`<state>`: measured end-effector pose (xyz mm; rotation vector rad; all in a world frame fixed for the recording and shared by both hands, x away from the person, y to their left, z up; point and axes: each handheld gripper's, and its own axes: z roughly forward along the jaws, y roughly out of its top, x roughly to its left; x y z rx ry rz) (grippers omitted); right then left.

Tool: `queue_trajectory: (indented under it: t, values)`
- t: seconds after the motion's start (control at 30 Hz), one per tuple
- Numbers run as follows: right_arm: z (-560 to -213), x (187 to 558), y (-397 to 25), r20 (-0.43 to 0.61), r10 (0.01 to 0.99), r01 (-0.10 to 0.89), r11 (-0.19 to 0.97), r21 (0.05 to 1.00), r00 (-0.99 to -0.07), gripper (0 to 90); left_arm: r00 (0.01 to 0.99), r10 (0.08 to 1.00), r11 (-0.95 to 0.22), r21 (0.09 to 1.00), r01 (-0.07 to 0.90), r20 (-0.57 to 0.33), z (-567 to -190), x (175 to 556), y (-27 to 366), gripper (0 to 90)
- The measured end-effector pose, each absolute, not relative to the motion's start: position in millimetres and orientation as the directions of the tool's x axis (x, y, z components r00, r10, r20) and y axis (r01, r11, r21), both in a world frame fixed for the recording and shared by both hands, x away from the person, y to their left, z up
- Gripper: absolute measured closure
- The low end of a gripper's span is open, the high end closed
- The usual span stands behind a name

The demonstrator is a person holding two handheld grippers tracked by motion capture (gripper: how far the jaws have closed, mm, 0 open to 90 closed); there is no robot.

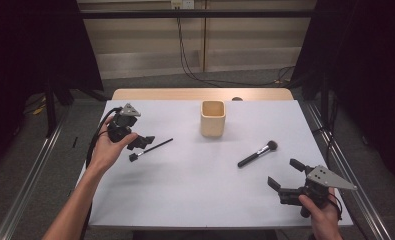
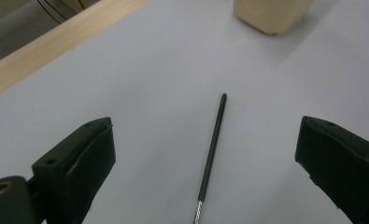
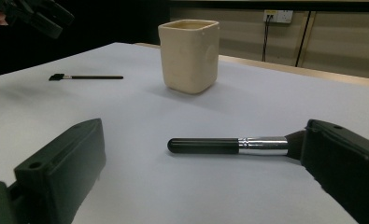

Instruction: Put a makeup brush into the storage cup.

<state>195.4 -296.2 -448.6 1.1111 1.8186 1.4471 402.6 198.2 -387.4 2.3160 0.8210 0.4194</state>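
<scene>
Left to right across the table (image 1: 185, 190). At 9 o'clock from the table's centre, the left gripper (image 1: 137, 144) hangs over the brush end of a thin black brush (image 1: 152, 148), its jaws spread wide with nothing between them. At 12 o'clock stands a cream square cup (image 1: 213, 118), upright and well apart from both brushes. At 3 o'clock lies a thicker powder brush (image 1: 257, 153). At 5 o'clock the right gripper (image 1: 285, 176) is low, jaws likewise wide and empty.

Risks, as judgement: the thin brush is slim and flat on the surface, so closing pads may slide over it or flick it aside. The powder brush's round handle may roll if pushed by one jaw first.

The left gripper view shows the thin brush (image 2: 211, 161) centred between its jaws. The right gripper view shows the powder brush (image 3: 229, 145) lying crosswise, its head hidden behind one jaw, with the cup (image 3: 189, 55) beyond.
</scene>
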Motion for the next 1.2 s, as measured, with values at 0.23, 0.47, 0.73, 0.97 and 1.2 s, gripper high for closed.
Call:
queue_trajectory:
  t: [0.23, 0.47, 0.73, 0.97, 1.2]
  values:
    - [-449.0, 195.7, -297.0, 0.072, 0.863, 0.262, 0.072, 0.962, -0.5, 0.0, 0.778, 0.624, -0.657, 0.582, 0.479, 0.064, -391.3, 410.1, 195.2, 5.6]
    - [-449.0, 196.0, -296.1, 0.07, 0.86, 0.263, 0.076, 0.962, -0.505, 0.0, 0.8, 0.599, -0.707, 0.483, 0.517, 0.02, -397.0, 416.1, 193.6, 5.6]
    - [-449.0, 195.8, -296.6, 0.075, 0.859, 0.265, 0.073, 0.961, -0.507, 0.0, 0.816, 0.577, -0.754, 0.407, 0.515, 0.035, -401.0, 419.3, 187.9, 5.8]
    - [-449.0, 195.5, -296.1, 0.073, 0.858, 0.264, 0.075, 0.962, -0.508, 0.0, 0.832, 0.553, -0.788, 0.349, 0.507, 0.04, -411.2, 421.7, 186.0, 6.8]
    - [-449.4, 195.8, -295.7, 0.068, 0.858, 0.265, 0.081, 0.961, -0.509, 0.0, 0.858, 0.514, -0.824, 0.291, 0.487, 0.02, -422.5, 425.4, 182.2, 7.8]
